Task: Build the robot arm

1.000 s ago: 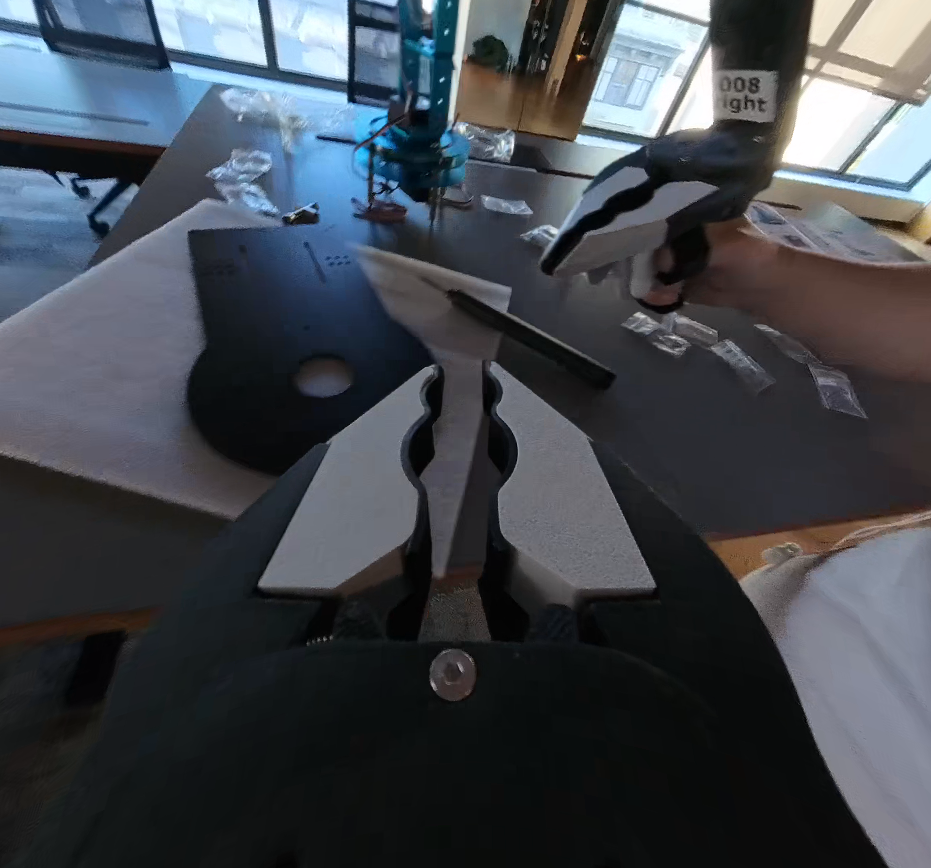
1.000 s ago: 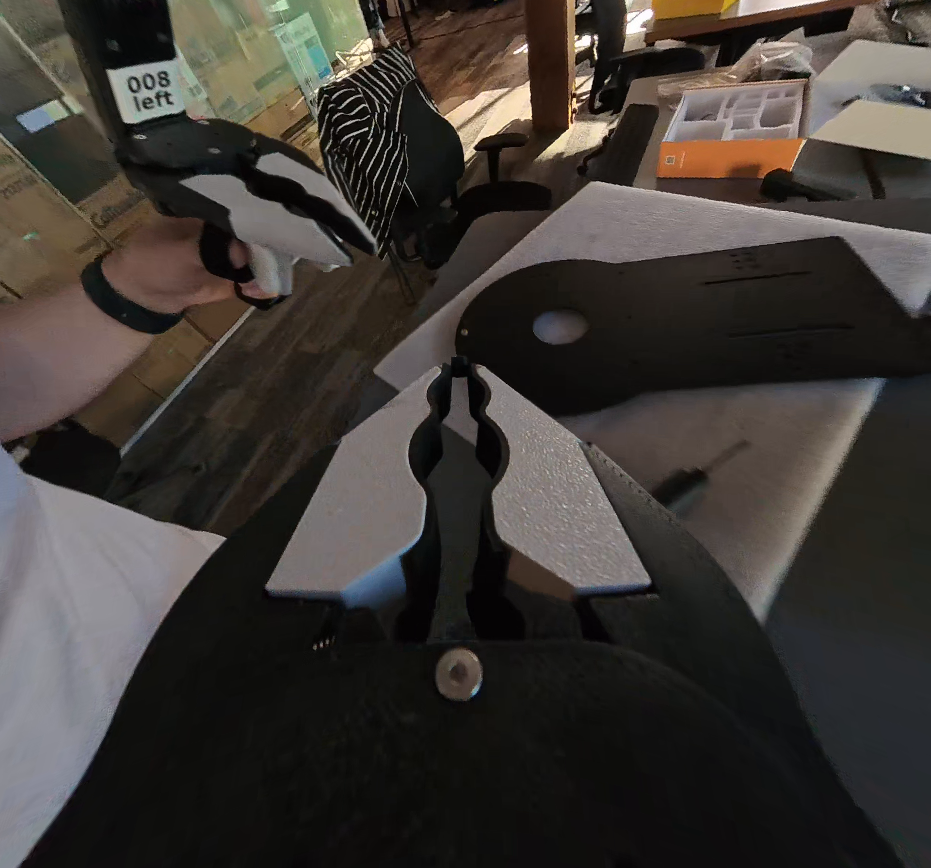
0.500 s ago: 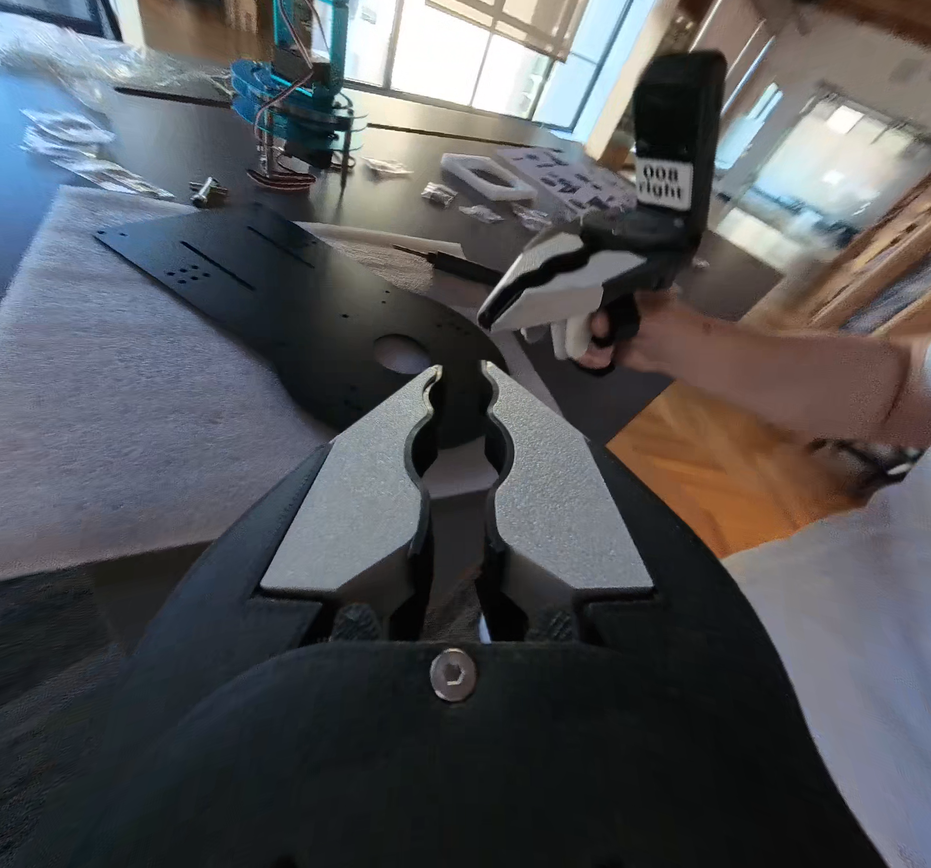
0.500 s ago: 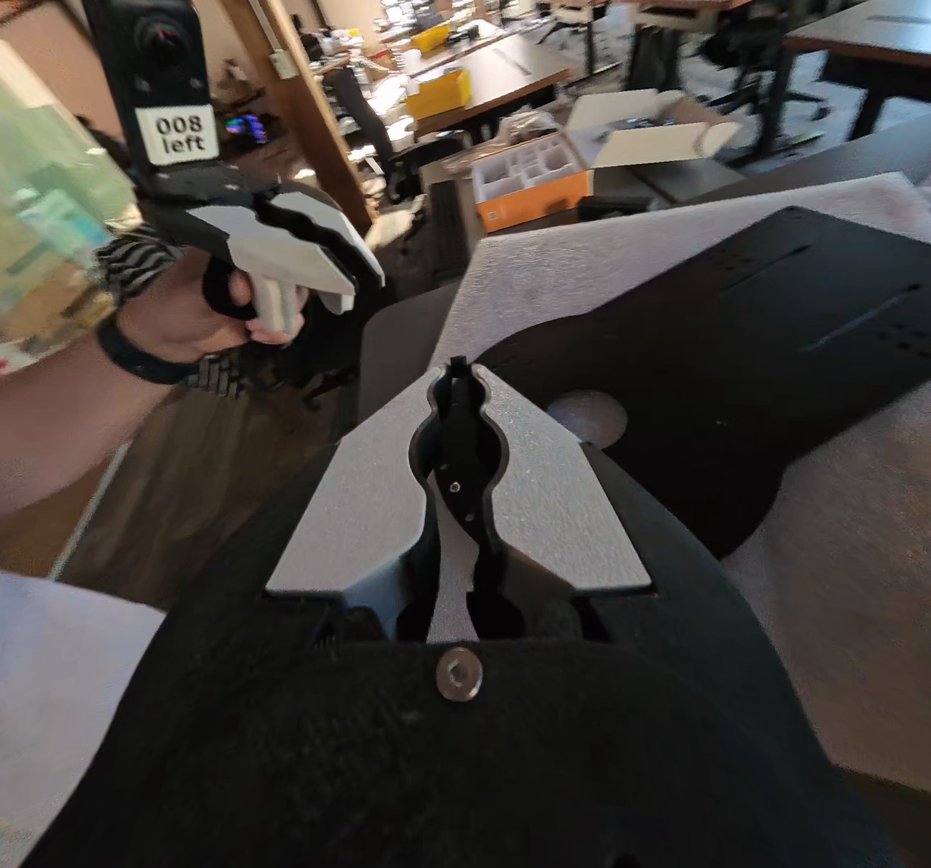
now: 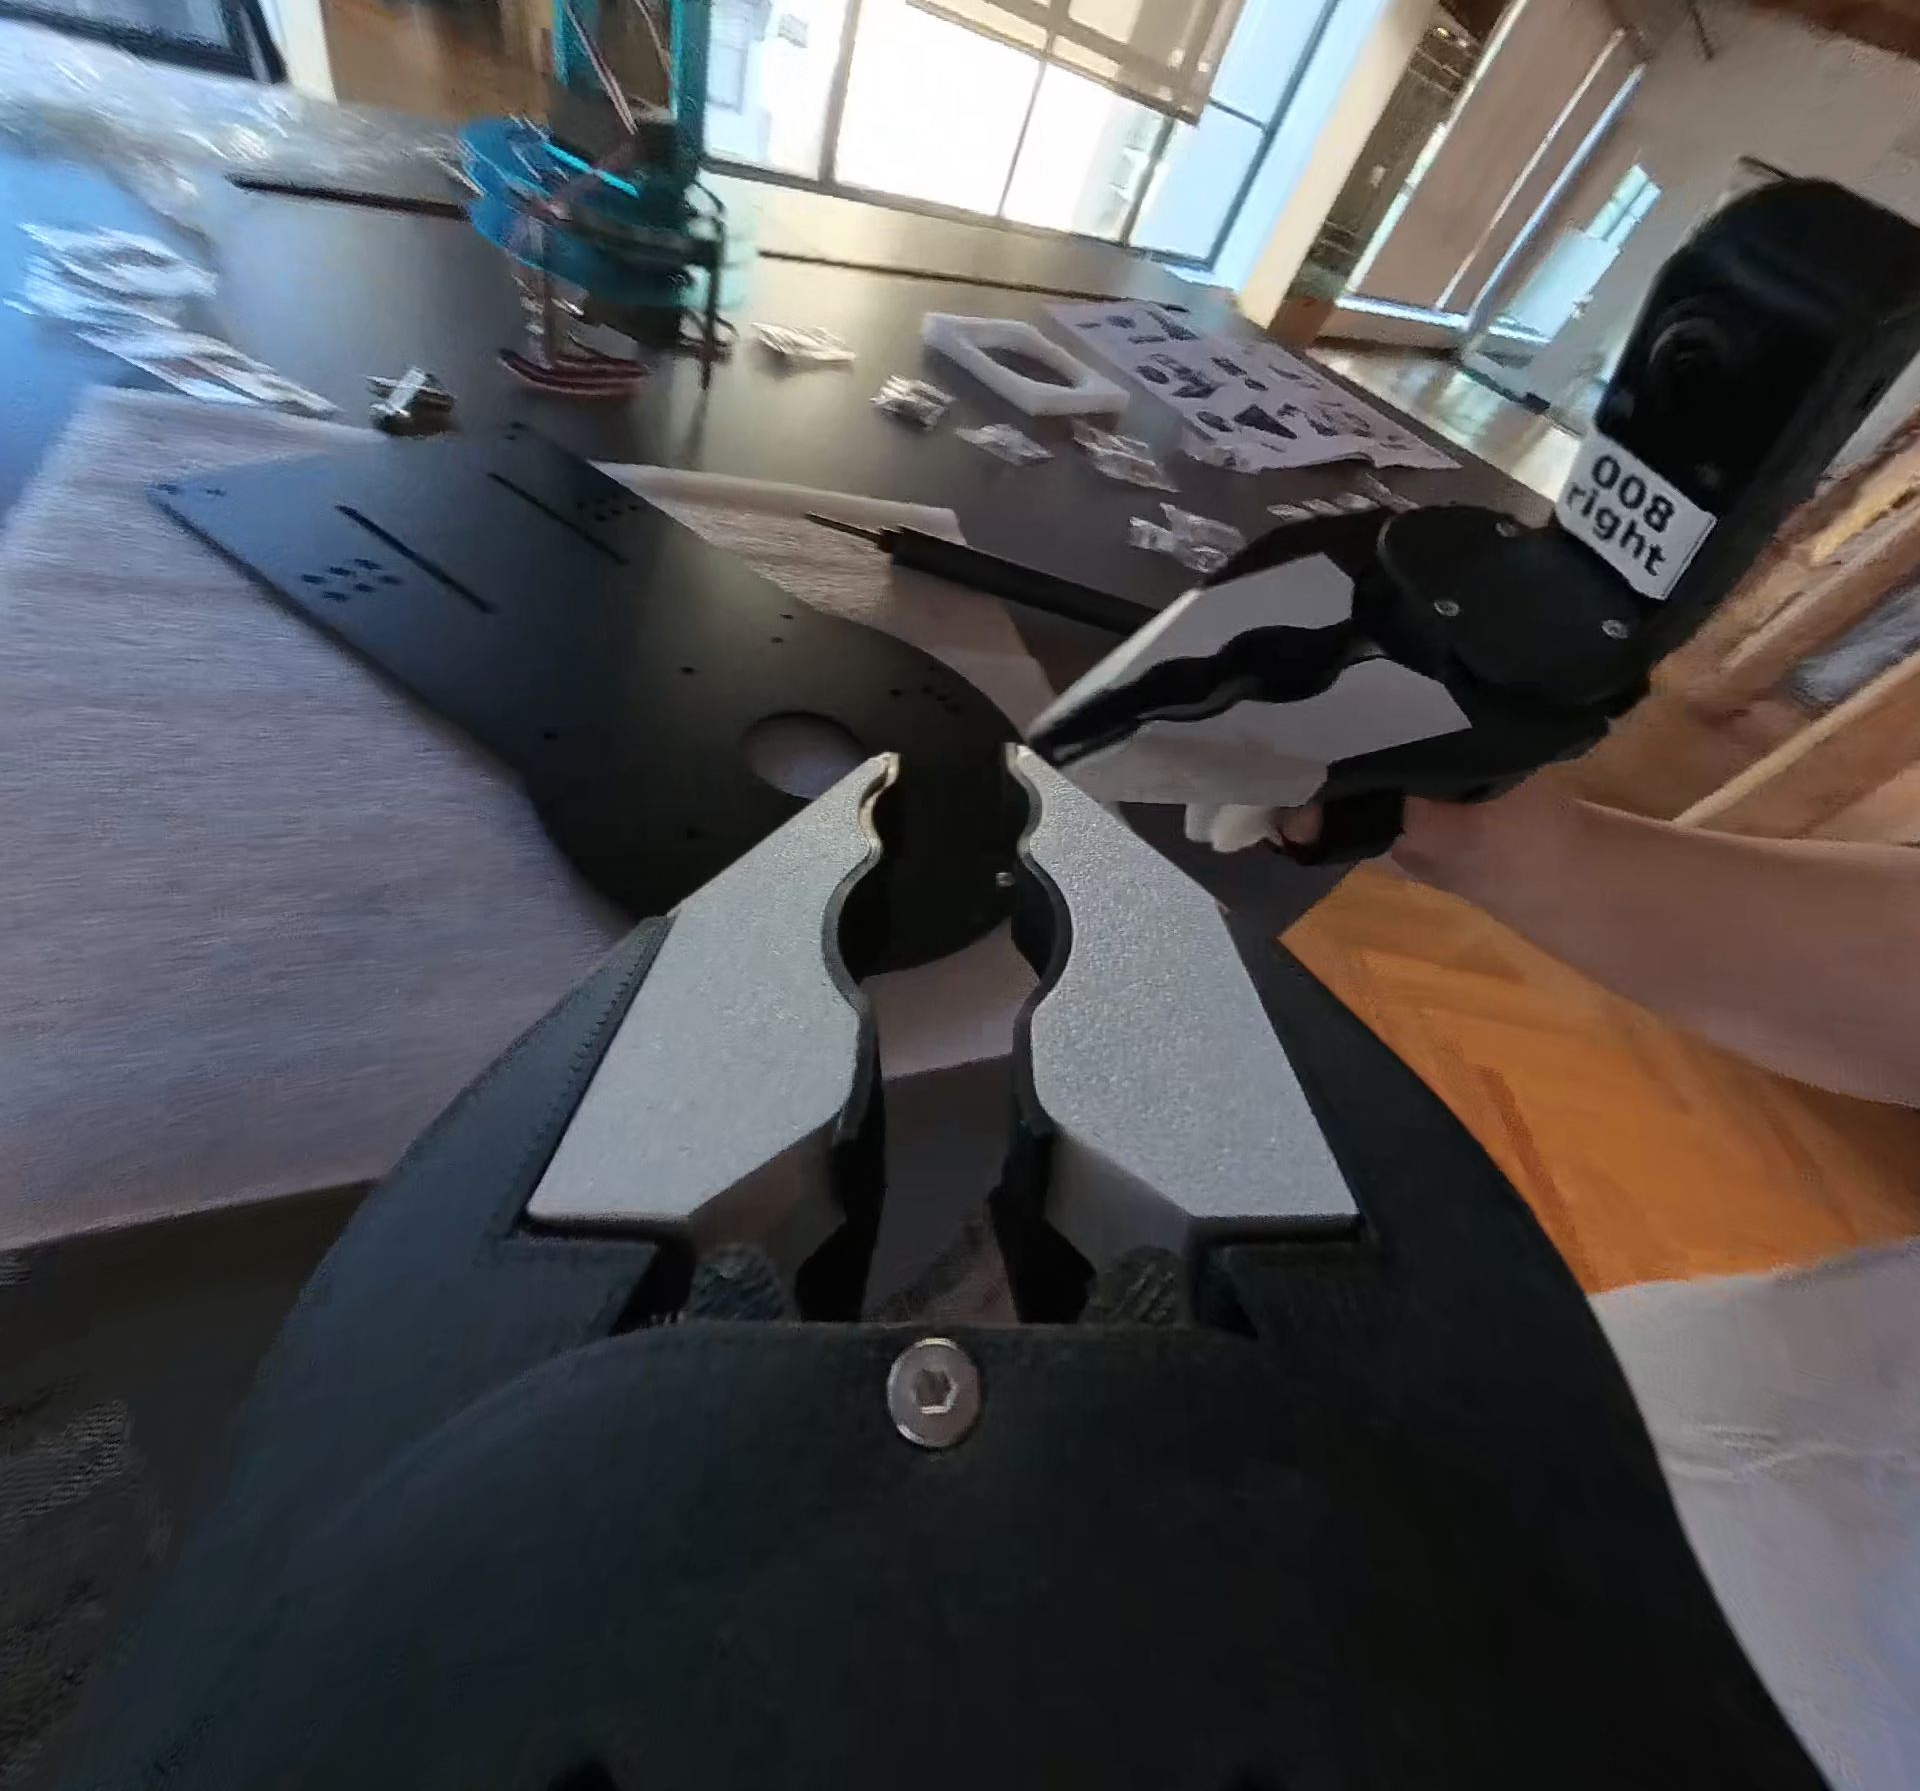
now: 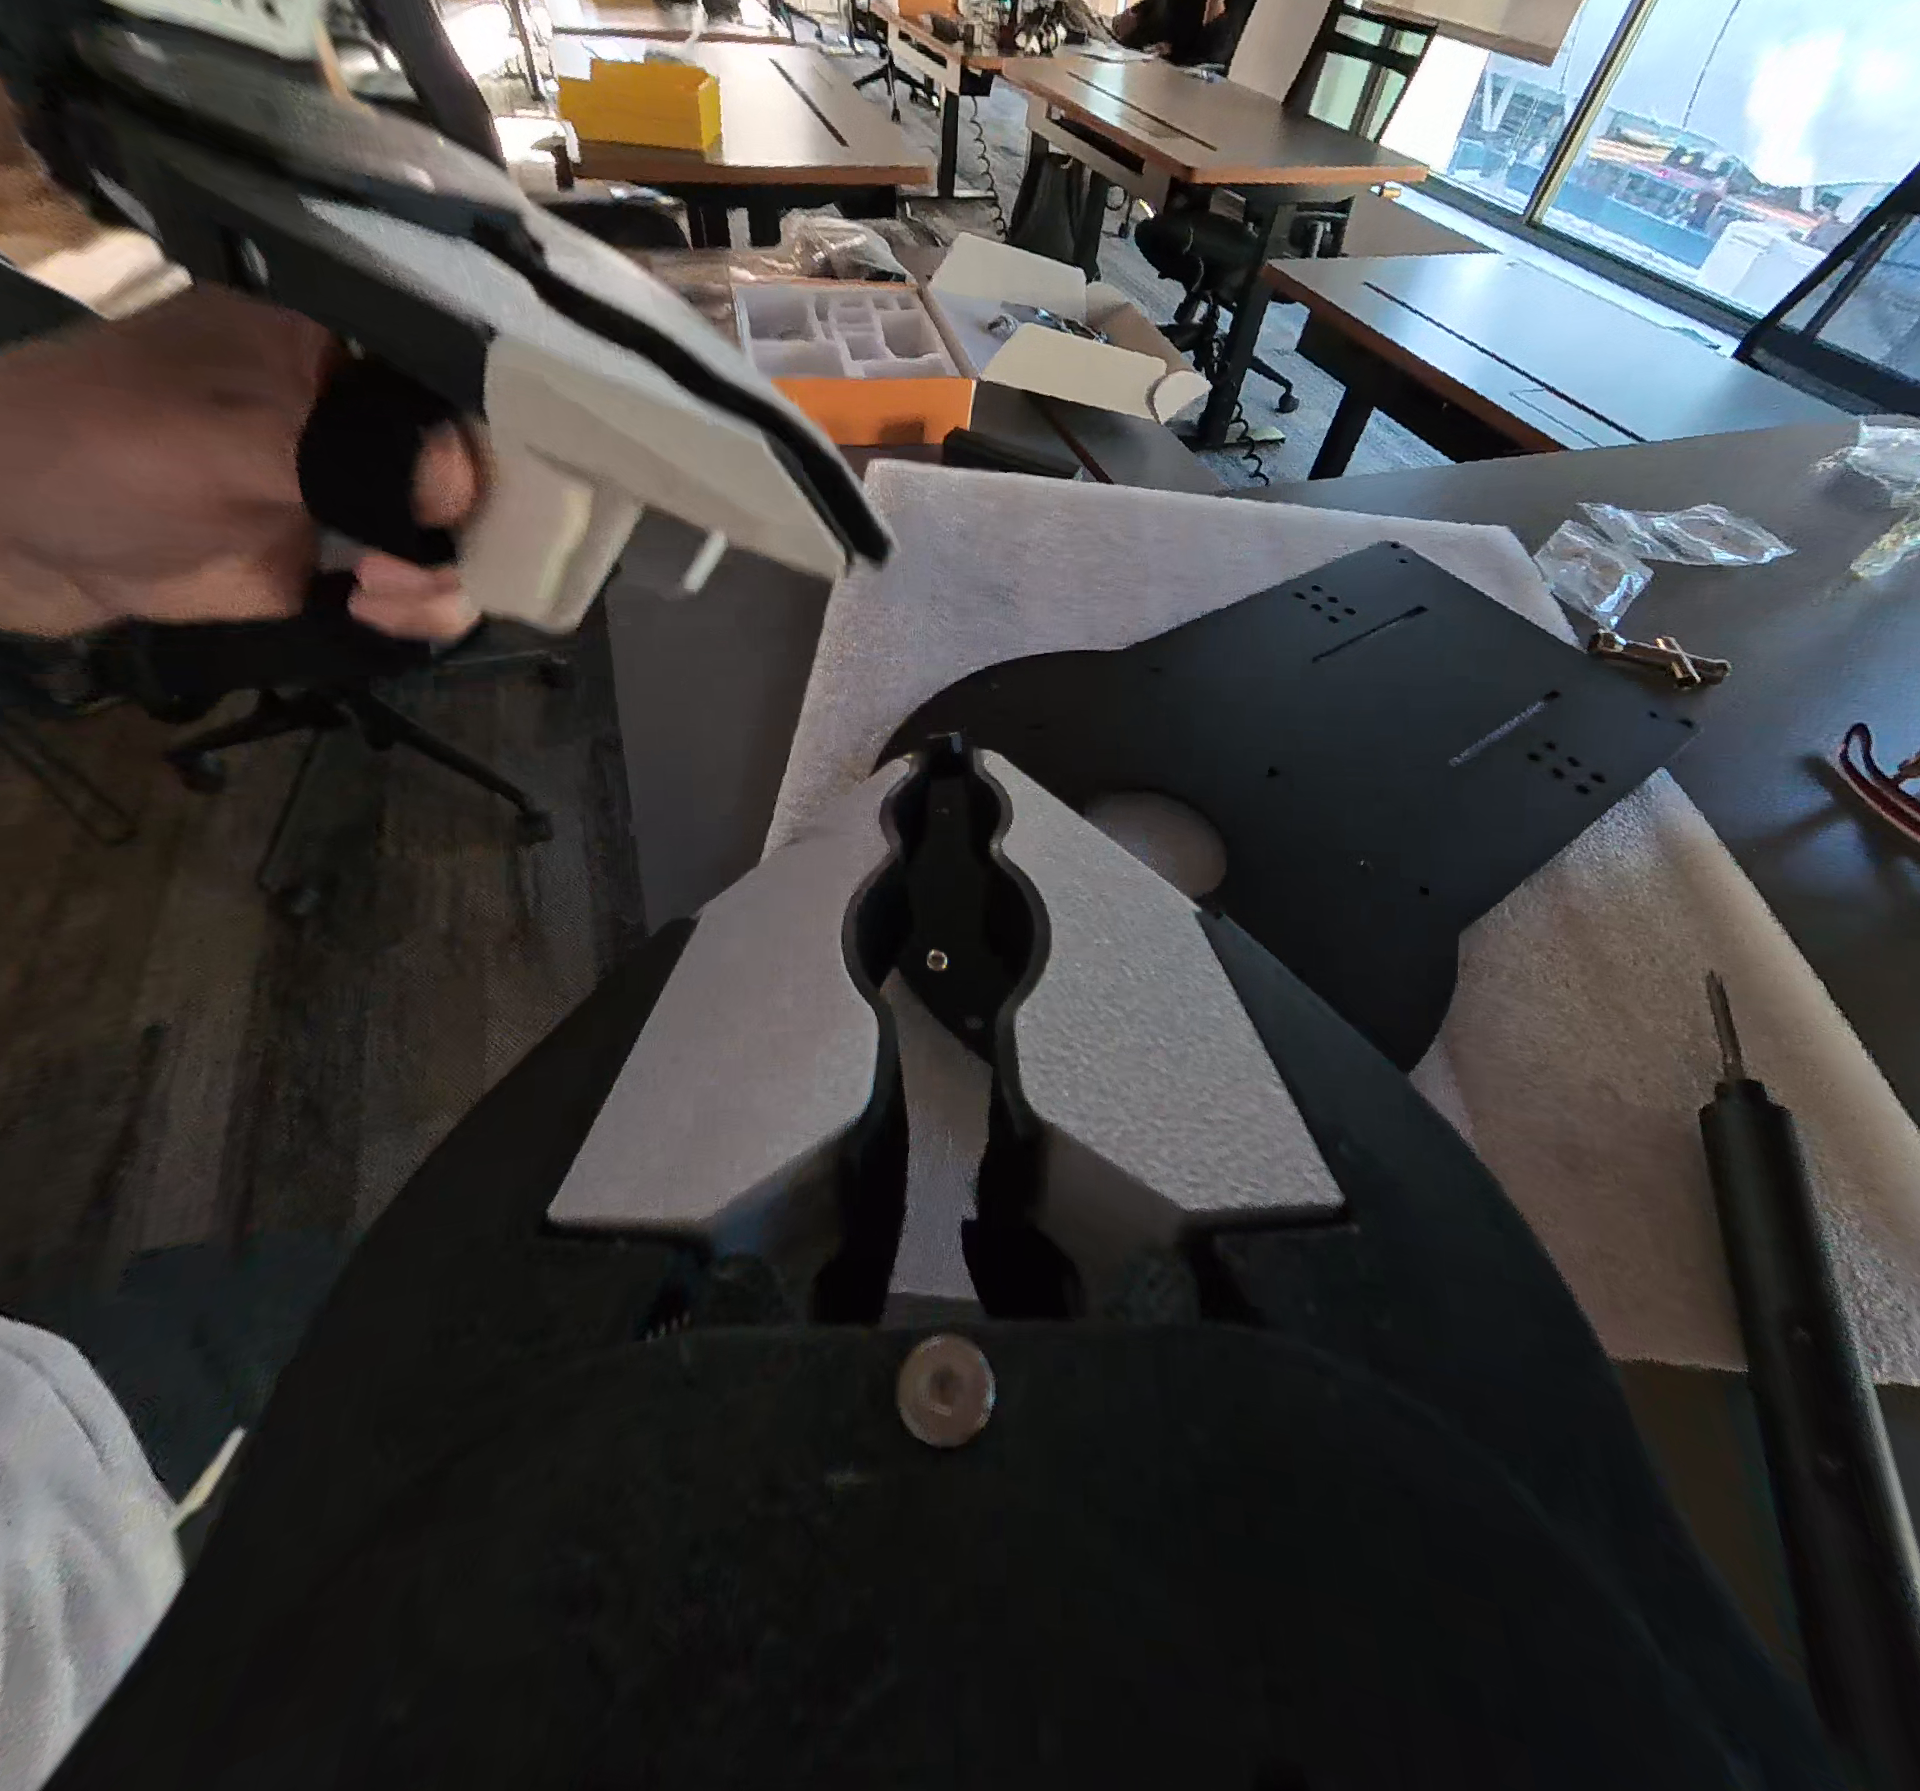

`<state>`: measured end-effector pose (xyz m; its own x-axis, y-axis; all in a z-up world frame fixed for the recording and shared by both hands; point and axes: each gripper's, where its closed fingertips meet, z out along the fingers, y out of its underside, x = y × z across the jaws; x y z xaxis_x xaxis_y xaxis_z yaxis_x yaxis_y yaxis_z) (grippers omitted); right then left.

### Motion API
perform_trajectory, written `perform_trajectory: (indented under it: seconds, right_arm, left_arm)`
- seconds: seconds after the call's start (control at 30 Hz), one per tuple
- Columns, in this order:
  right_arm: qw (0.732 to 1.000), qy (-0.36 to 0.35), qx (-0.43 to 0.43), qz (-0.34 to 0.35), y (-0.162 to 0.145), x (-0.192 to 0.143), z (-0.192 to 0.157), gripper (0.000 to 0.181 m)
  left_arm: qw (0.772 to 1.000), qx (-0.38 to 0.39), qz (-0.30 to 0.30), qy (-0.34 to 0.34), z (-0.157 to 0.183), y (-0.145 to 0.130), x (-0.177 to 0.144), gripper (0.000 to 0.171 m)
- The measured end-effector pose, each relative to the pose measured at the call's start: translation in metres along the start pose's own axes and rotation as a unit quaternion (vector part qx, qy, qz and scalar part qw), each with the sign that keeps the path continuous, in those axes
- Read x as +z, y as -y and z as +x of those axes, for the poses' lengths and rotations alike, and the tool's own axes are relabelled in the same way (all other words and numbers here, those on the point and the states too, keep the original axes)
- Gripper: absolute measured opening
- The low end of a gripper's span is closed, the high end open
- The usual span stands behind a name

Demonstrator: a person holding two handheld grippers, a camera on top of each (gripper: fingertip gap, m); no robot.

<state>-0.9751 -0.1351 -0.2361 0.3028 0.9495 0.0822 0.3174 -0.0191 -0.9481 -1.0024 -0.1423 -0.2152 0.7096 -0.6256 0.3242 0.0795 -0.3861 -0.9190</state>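
Note:
A flat black plate (image 5: 623, 619) with slots and a round hole lies on a white foam sheet (image 5: 208, 754). It also shows in the right wrist view (image 6: 1351, 754). My left gripper (image 5: 951, 770) is open and empty, its tips just over the plate's rounded end. My right gripper (image 6: 945, 749) is shut with nothing seen between its tips, above the same rounded end. In the left wrist view it (image 5: 1049, 739) hovers close to my left fingertips. In the right wrist view my left gripper (image 6: 862, 536) hangs at upper left above the foam sheet (image 6: 1039, 578).
A black screwdriver (image 6: 1787, 1222) lies on the foam's right side, also in the left wrist view (image 5: 997, 578). A blue robot arm (image 5: 613, 224), small plastic bags (image 6: 1642, 536), a printed sheet (image 5: 1226, 391) and a brass wrench (image 6: 1662, 671) sit on the dark table. An orange box (image 6: 862, 370) stands beyond. About 5 cm separates my left fingertips from my right.
My left gripper has opened from shut. Both grippers have come down closer to the plate's rounded end and to each other, and both views have swung round.

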Motion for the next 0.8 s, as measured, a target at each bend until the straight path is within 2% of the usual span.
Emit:
perform_trajectory:
  seconds: [0.07,0.23,0.4,0.53,0.7,0.8]
  right_arm:
    - [1.0,-0.015,0.0,-0.023,-0.007,0.002,-0.003,0.005]
    - [0.994,-0.058,0.072,-0.052,-0.016,0.024,-0.025,0.004]
    - [0.972,-0.172,0.099,-0.123,-0.035,0.045,-0.038,0.005]
    - [0.945,-0.248,0.109,-0.181,-0.045,0.049,-0.04,0.005]
    - [0.921,-0.313,0.121,-0.196,-0.04,0.048,-0.035,0.005]
    - [0.915,-0.329,0.137,-0.189,-0.037,0.056,-0.032,0.005]
  left_arm:
    - [1.0,0.008,0.006,-0.003,-0.007,0.004,-0.015,0.015]
    - [0.996,0.026,-0.063,-0.058,-0.032,-0.018,-0.036,0.015]
    - [0.981,0.077,-0.134,-0.121,-0.063,-0.036,-0.036,0.012]
    - [0.963,0.069,-0.171,-0.196,-0.065,-0.037,-0.037,0.011]
    - [0.947,0.083,-0.177,-0.257,-0.061,-0.034,-0.031,0.008]
    - [0.945,0.089,-0.178,-0.258,-0.061,-0.034,-0.028,0.007]
